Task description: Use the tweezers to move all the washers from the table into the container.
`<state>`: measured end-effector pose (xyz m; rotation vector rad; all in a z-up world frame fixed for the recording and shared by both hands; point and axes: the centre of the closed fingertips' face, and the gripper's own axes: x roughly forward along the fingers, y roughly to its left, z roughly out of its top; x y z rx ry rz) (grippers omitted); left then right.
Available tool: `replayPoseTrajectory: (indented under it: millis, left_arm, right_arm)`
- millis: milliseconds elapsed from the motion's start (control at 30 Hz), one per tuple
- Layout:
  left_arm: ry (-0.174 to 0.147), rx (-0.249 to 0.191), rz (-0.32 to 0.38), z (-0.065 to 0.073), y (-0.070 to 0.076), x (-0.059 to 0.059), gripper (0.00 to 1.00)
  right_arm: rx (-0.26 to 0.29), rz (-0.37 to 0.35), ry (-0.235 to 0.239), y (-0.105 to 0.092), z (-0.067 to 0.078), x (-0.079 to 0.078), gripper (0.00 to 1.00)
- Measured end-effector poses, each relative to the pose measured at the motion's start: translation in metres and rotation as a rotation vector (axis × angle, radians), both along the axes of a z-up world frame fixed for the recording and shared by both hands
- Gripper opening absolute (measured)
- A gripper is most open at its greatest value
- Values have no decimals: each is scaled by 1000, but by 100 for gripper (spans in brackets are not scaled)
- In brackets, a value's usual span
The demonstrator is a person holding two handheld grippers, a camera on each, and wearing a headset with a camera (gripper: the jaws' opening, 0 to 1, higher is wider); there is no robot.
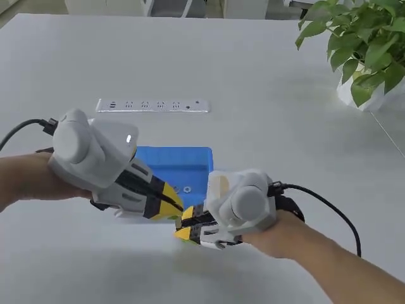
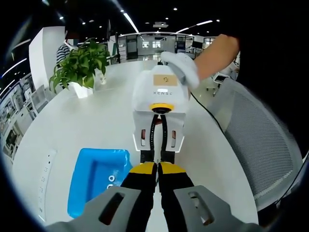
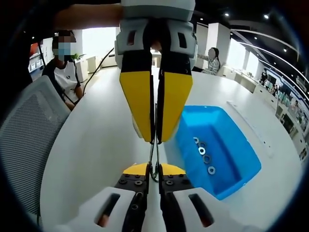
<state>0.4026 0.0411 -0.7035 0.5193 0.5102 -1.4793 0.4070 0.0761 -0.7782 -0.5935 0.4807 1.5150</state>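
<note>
While my left claw [image 1: 176, 208] and right claw [image 1: 183, 230] meet tip to tip before the container [image 1: 174, 152] in the head view, washers [image 1: 187, 189] lie inside. Left gripper view: left claw [image 2: 157, 167] all but closed. Right gripper view: both clamp the tweezers [image 3: 153, 153]; I judge the job nearly done.

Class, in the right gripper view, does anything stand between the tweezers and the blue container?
Nothing visible does. The tweezers, pinched by the tongs of the left gripper and right gripper, sit beside the container; bare table lies between.
</note>
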Motion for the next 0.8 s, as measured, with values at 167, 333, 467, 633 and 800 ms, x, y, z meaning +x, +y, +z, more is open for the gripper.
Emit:
replayPoseTrajectory:
  millis: [167,333,467,633,800]
  left_arm:
    - [-6,5,0,0,0,0,6]
    - [-3,9,13,0,1,1,6]
    - [4,9,26,0,1,1,7]
    - [2,-7,69,4,4,4,14]
    - [7,-24,101,7,9,3,20]
  right_arm:
    - [-3,-1,3,0,0,0,8]
    - [-5,-6,5,0,0,1,7]
    - [-6,-6,5,0,0,0,8]
    - [-7,-5,1,-1,0,0,8]
    - [-12,-1,-3,-1,0,0,8]
